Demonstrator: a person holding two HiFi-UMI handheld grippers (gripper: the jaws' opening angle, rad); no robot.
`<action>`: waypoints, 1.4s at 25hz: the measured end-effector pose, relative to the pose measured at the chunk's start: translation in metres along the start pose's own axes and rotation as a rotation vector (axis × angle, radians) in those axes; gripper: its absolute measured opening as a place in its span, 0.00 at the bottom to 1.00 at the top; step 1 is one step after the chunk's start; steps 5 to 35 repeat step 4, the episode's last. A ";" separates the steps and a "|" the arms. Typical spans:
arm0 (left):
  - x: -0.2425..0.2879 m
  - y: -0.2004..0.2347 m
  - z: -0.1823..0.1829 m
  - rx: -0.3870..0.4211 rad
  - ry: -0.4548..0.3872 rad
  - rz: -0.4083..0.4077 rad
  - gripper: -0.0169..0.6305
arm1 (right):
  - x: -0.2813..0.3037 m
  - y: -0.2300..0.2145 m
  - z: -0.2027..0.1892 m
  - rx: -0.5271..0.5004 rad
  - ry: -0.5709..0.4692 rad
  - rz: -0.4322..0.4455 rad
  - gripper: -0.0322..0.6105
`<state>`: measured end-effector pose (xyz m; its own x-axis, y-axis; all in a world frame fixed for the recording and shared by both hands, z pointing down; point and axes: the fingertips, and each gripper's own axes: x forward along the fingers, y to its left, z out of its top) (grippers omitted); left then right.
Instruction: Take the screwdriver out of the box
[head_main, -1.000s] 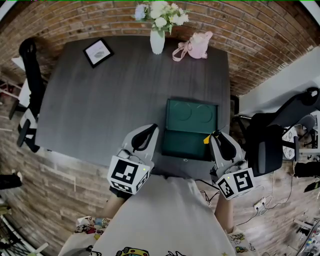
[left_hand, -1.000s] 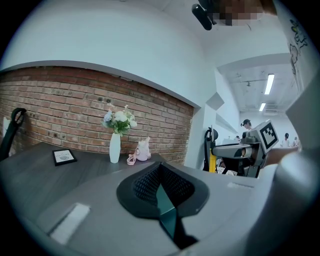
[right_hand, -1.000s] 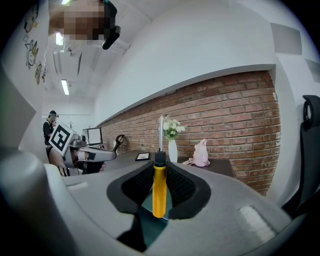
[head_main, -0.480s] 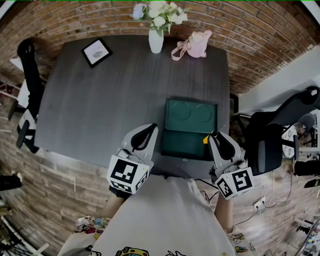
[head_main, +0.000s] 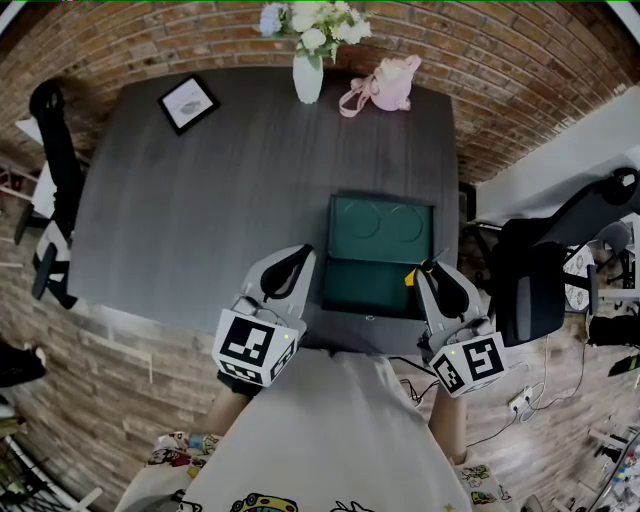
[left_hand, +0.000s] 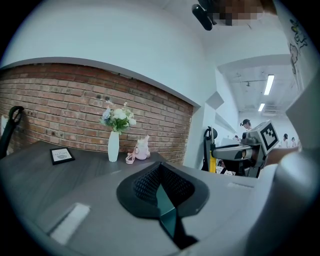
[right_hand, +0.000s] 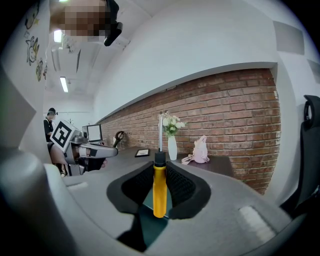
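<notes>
1. Pinching the yellow handle of the screwdriver (right_hand: 159, 192) from both sides, the fingers (right_hand: 182, 187) of the right gripper (right_hand: 160, 172) stood partly apart. The tool was upright between them, its black collar and metal shaft rising past the tips.
2. The fingers (left_hand: 145, 187) of the left gripper (left_hand: 161, 170) were pressed together tip to tip.
3. In the head view the right gripper (head_main: 430, 268) hung at the right edge of the green box (head_main: 372, 285). A bit of the yellow handle showed just beside that edge, so the screwdriver was in the grip and not lying in the box.
4. The left gripper sat just beside the box's left edge, pointing towards the far edge of the bench (head_main: 200, 200).
5. The box lay open, its lid laid back towards the far edge with two round recesses showing. It sat close to the near edge of the bench, towards the near right corner.
6. Along the far edge stood a white vase of flowers (head_main: 307, 75), with a pink bag (head_main: 385, 85) just beside it on the side of the far right corner. A framed picture (head_main: 188, 103) lay near the far left corner.
7. A black chair (head_main: 55, 130) stood by the left edge and another chair (head_main: 535, 290) beyond the right edge. A brick wall (left_hand: 60, 115) ran behind the far edge.
</notes>
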<state>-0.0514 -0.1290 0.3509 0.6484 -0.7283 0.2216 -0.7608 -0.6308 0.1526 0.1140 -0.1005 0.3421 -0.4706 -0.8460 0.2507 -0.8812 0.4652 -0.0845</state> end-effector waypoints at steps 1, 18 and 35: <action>0.000 0.000 0.000 -0.001 0.000 -0.001 0.02 | 0.000 0.000 0.000 -0.001 0.001 -0.001 0.18; 0.002 0.000 0.001 -0.002 -0.001 -0.003 0.02 | 0.001 -0.002 -0.001 -0.006 0.005 -0.005 0.18; 0.002 0.000 0.001 -0.002 -0.001 -0.003 0.02 | 0.001 -0.002 -0.001 -0.006 0.005 -0.005 0.18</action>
